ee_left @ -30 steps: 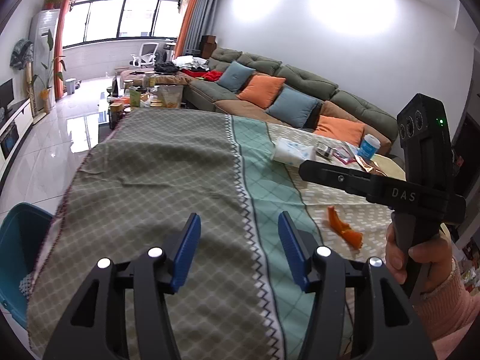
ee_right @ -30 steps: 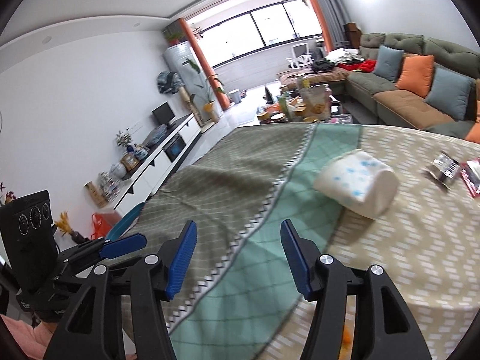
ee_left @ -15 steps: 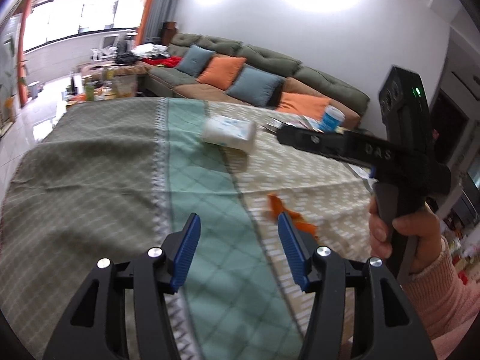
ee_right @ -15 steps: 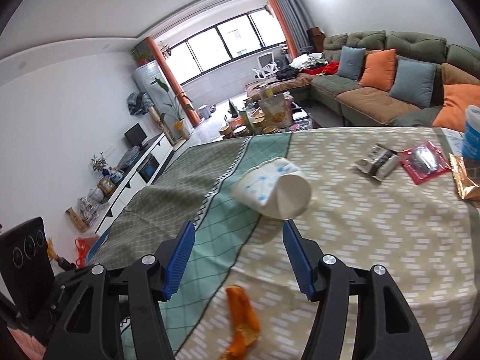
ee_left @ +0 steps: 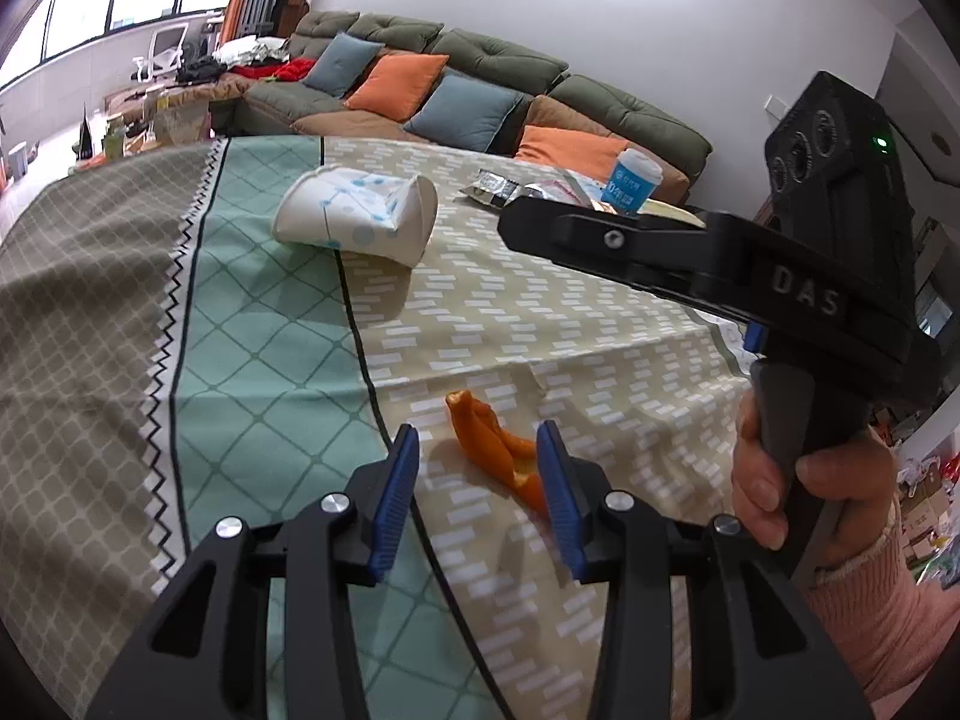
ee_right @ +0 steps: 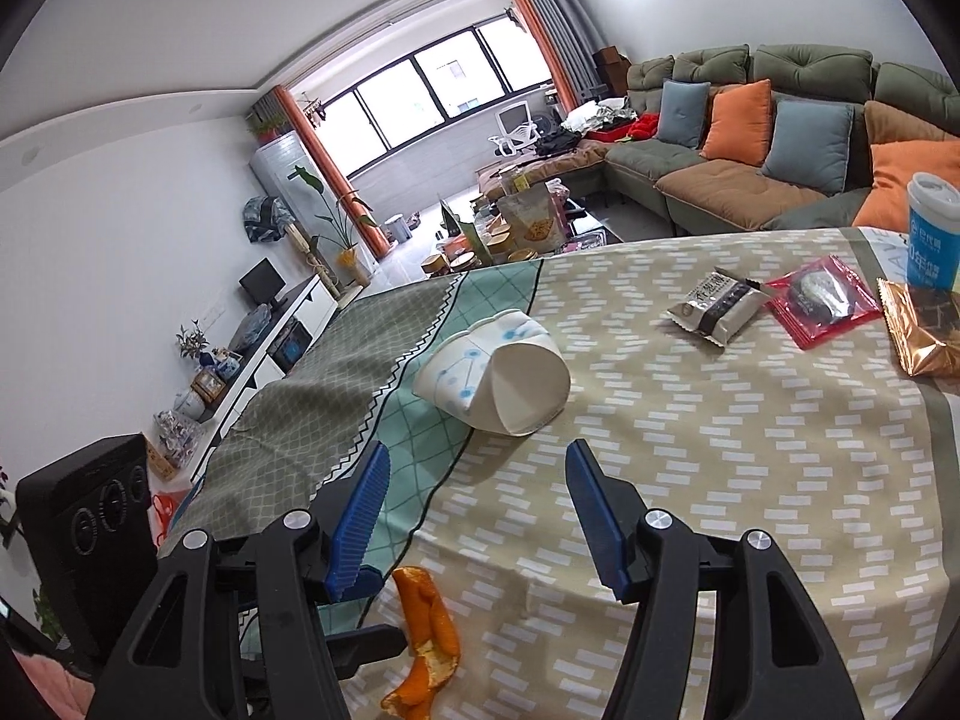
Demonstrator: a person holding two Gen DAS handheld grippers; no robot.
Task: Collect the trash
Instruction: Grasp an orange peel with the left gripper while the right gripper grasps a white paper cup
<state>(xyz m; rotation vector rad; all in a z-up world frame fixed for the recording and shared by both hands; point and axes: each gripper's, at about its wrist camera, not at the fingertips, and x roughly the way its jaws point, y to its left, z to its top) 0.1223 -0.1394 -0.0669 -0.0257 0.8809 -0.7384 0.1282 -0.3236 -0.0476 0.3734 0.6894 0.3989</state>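
- Hovering low over the patterned cloth of the surface [ee_left: 600, 324], the left gripper [ee_left: 477, 468] has its blue jaws either side of the orange peel [ee_left: 498, 456]; they have just been closing in, yet gaps still show and the pads do not press it.
- The peel lies at the near edge of the beige part of the cloth, just right of the black seam beside the green stripe; in the right wrist view it sits below and left of the right gripper [ee_right: 477, 510].
- The right gripper's jaws stand released with nothing between them, aimed toward the crushed paper cup [ee_right: 498, 381]; a hand [ee_left: 804, 486] in a pink sleeve grips its handle at the right.
- The cup lies on its side mid-surface, straddling the green stripe and the beige area.
- Farther right lie a grey snack wrapper [ee_right: 717, 306], a red packet [ee_right: 825, 300] and a gold foil wrapper [ee_right: 921, 324], close together.
- An upright blue-and-white cup [ee_right: 933, 231] stands at the far right edge.
- Beyond the surface runs a green sofa [ee_right: 780, 66] with cushions.
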